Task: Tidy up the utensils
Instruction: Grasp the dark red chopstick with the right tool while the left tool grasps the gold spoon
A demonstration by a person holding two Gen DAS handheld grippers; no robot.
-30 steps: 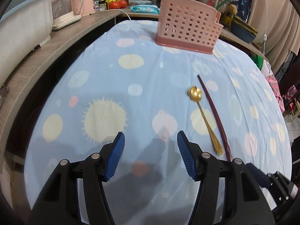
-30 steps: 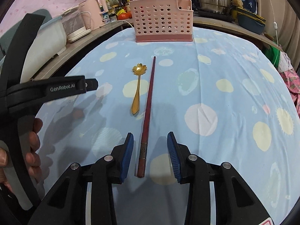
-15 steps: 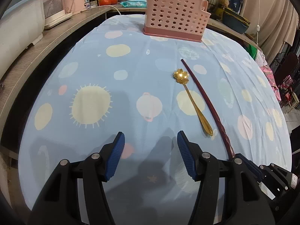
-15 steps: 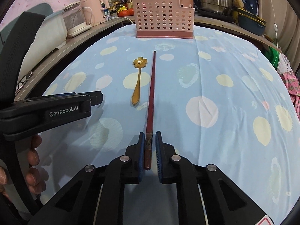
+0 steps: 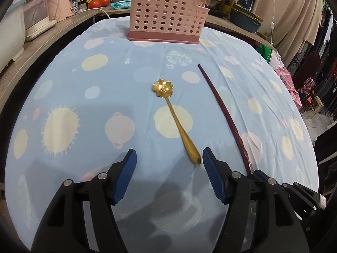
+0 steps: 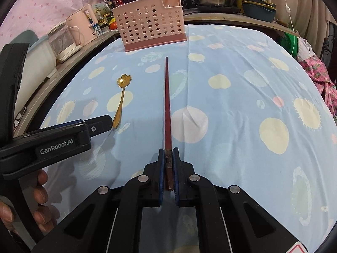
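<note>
On my left, along the edge of the bench (image 5: 63,27), stand a pale pink kettle (image 6: 81,26) and a white appliance (image 5: 33,21). My left gripper (image 5: 169,162) hangs low over the blue spotted cloth (image 5: 105,80), its jaws spread wide with nothing between them. The gold flower-bowl spoon (image 5: 175,120) lies flat on the cloth, bowl pointing away from me; its handle tip rests just beside the inner face of that gripper's right-hand blue pad (image 5: 212,175), though I cannot tell whether they touch. At the far end of the cloth stands the pink perforated utensil basket (image 5: 166,16), upright, well apart from the spoon. Right of the spoon, the dark red chopstick (image 6: 167,109) runs lengthwise toward the basket. My right gripper (image 6: 167,164) has its jaws pressed narrow on the chopstick's thick near end, the stick running straight out between the pads. The tip points at the basket.
</note>
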